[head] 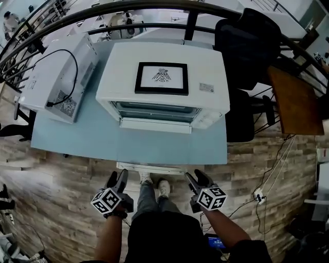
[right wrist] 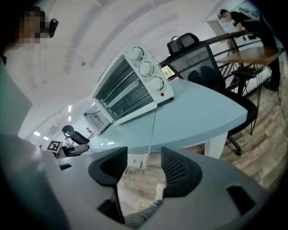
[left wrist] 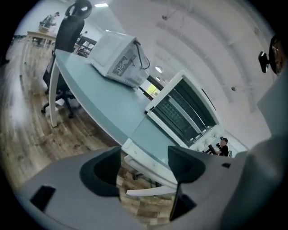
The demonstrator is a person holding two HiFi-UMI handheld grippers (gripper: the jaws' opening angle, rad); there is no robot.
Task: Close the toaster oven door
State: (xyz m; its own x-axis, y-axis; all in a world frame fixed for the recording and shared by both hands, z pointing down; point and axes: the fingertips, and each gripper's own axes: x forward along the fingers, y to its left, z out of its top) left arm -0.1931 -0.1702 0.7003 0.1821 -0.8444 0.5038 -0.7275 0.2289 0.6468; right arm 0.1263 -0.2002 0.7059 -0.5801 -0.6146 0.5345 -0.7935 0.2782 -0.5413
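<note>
A white toaster oven (head: 163, 77) stands at the middle of the pale blue table (head: 77, 136). Its glass door (head: 157, 112) faces me and looks upright against the front, with a white bar (head: 156, 125) along its near edge. The oven also shows in the left gripper view (left wrist: 184, 112) and in the right gripper view (right wrist: 130, 87), knobs to its right. My left gripper (head: 117, 177) (left wrist: 144, 164) and right gripper (head: 198, 177) (right wrist: 140, 167) hang below the table's front edge, well short of the oven. Both are open, with nothing between their jaws.
A second white appliance (head: 59, 77) with a black cable lies at the table's left. A black office chair (head: 247, 51) and a wooden desk (head: 295, 100) stand to the right. Curved railings (head: 154, 7) run behind. My legs and shoes (head: 153, 180) are on the wood floor.
</note>
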